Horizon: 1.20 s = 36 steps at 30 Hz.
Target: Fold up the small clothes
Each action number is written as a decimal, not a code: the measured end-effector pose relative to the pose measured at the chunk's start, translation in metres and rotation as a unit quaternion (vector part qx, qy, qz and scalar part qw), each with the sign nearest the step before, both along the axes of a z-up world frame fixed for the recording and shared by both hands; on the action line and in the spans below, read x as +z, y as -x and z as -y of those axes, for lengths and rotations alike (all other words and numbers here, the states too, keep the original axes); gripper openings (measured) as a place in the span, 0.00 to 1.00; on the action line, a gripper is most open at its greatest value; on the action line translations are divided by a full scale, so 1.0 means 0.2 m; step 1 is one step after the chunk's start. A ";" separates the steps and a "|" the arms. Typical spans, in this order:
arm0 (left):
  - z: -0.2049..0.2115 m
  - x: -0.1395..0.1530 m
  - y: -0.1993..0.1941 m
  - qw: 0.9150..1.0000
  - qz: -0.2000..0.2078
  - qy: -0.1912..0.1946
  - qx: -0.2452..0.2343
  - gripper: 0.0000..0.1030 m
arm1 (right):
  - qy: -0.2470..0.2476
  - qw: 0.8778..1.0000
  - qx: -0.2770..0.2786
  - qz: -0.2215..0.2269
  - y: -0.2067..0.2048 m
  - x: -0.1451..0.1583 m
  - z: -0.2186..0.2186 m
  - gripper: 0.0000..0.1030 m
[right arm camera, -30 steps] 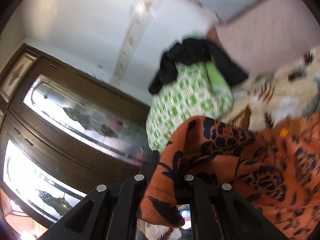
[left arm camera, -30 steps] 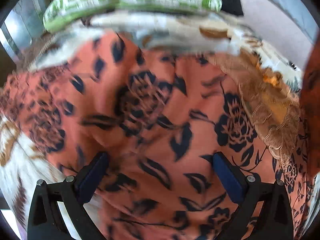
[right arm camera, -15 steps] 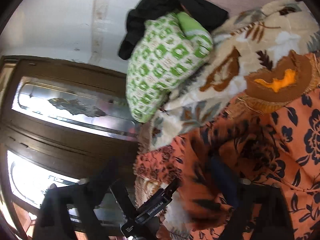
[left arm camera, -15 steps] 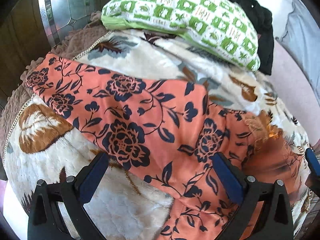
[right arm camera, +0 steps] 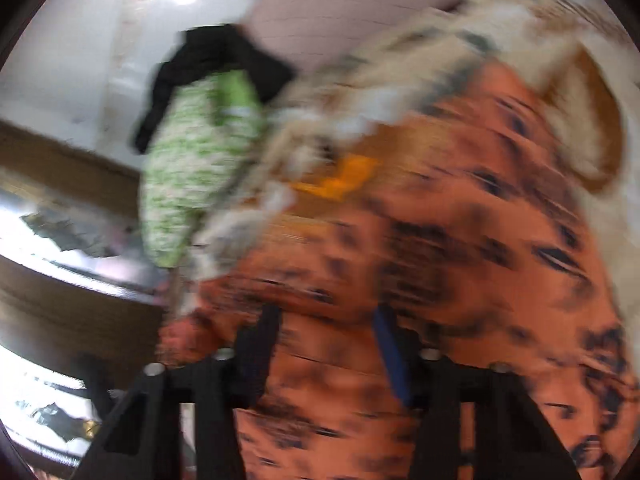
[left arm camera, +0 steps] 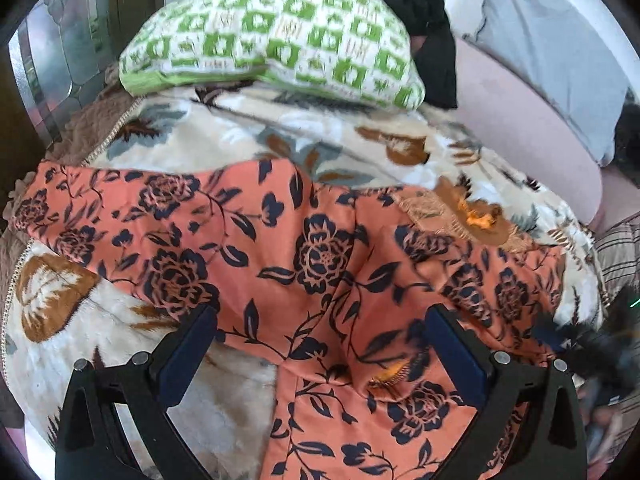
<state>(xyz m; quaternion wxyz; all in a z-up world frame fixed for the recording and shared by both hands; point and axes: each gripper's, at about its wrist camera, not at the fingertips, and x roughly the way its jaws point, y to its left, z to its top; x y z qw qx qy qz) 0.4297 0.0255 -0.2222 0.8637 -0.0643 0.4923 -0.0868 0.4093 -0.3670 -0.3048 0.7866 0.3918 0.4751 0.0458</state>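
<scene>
An orange garment with dark blue flowers (left arm camera: pixel 304 264) lies spread and partly folded on a cream floral blanket (left arm camera: pixel 280 136). My left gripper (left arm camera: pixel 320 344) is open and empty, its jaws wide apart just above the garment's near part. In the right wrist view the picture is blurred; the same garment (right arm camera: pixel 460 280) fills the lower right. My right gripper (right arm camera: pixel 326 344) is open, jaws apart over the garment, holding nothing. The right gripper shows as a dark blur at the right edge of the left wrist view (left arm camera: pixel 600 344).
A green and white pillow (left arm camera: pixel 280 40) lies at the back of the blanket with a black cloth (left arm camera: pixel 420 4) behind it. A pink surface (left arm camera: pixel 520 128) and a grey cushion (left arm camera: pixel 560 60) are at the right. A wooden door with glass panels (left arm camera: pixel 60 52) stands at the left.
My right gripper has let go of the garment's edge and opened; the garment now lies down on the blanket. My left gripper has drawn back and dipped closer to the garment, still open.
</scene>
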 end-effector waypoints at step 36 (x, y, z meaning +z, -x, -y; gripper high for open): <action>0.17 -0.29 0.01 0.999 -0.041 0.025 0.002 0.08 | 0.050 0.999 0.008 0.011 0.14 -0.25 0.12 0.24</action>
